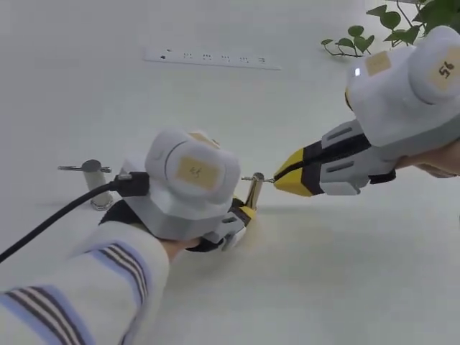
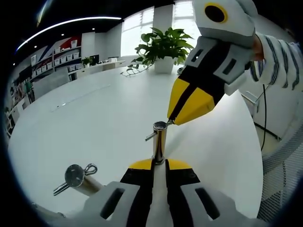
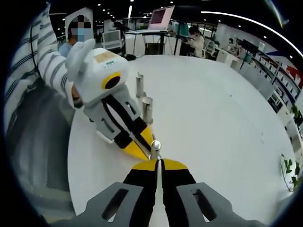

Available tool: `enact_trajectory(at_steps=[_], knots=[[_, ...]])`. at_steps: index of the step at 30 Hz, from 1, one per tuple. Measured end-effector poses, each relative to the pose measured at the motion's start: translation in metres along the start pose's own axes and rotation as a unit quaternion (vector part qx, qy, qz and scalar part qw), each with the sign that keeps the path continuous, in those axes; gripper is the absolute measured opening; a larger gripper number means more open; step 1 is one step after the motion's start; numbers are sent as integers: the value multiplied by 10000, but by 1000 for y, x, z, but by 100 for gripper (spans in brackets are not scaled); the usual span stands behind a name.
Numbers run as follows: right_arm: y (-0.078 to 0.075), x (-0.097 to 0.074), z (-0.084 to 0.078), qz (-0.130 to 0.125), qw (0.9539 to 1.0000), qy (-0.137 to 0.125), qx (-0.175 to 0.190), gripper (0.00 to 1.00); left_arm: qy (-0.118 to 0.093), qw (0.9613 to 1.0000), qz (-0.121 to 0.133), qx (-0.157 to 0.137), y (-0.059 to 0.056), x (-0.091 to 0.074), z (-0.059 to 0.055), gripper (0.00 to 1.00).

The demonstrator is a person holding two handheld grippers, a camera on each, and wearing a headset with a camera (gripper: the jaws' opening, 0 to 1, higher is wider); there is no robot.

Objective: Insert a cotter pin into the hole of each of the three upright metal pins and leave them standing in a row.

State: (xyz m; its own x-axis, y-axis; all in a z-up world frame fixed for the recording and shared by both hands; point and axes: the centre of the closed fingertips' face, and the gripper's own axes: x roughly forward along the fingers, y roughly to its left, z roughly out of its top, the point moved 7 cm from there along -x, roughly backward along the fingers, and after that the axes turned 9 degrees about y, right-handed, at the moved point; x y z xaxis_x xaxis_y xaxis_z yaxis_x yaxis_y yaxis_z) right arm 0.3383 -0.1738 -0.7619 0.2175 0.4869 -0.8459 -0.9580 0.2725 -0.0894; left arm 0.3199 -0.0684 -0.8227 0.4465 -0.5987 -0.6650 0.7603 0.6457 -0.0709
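The left gripper [image 2: 159,163] has its jaws clenched on the lower shaft of an upright metal pin [image 2: 159,139]. The pin rises straight ahead of the yellow tips, its foot on the white desk [image 2: 94,118]. The right gripper [image 3: 159,163] meets the pin's head from the opposite side, jaws pinched on a cotter pin [image 1: 259,178]. The cotter pin's leg pokes out past the head, on the side away from those jaws.

Left of the left jaws and well apart from them stands a second metal pin [image 2: 78,176] with a fitted cotter pin [image 2: 87,169] through its top.

The desk is smooth, pale and faintly glossy. A white power strip [image 1: 212,59] lies far ahead of both jaws, and a potted plant [image 2: 163,45] stands near the desk's far edge. Around it is an open office with bright windows, ceiling lights, shelving and a laptop [image 3: 161,16] on another desk.
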Motion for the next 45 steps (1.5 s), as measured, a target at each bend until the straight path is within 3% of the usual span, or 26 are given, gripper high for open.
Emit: enact_trajectory(at_steps=[19,28,31,34,38,42,43,45], knots=[[5,0,3,7,10000,-32,90,7,42,10000,13,0,-2,-1,-2,9],[9,-8,3,-81,9997,-92,204,12,22,9998,-124,-119,-2,-13,1,13],[13,-10,4,-125,9995,-151,236,15,-19,9999,-146,-26,-2,-21,3,17],[16,-12,4,-204,9989,-161,394,24,-36,9999,22,96,2,-31,4,22],[24,-16,5,-254,9974,-273,617,30,-117,9999,-43,8,7,-51,3,24],[35,-23,12,-372,9949,-449,818,36,-153,9995,-262,61,11,-74,-6,35],[37,-24,13,-405,9940,-479,892,40,-232,9986,-430,-185,10,-82,-8,37],[42,-26,16,-482,9922,-578,992,43,-348,9968,-499,-510,12,-96,-9,38]])
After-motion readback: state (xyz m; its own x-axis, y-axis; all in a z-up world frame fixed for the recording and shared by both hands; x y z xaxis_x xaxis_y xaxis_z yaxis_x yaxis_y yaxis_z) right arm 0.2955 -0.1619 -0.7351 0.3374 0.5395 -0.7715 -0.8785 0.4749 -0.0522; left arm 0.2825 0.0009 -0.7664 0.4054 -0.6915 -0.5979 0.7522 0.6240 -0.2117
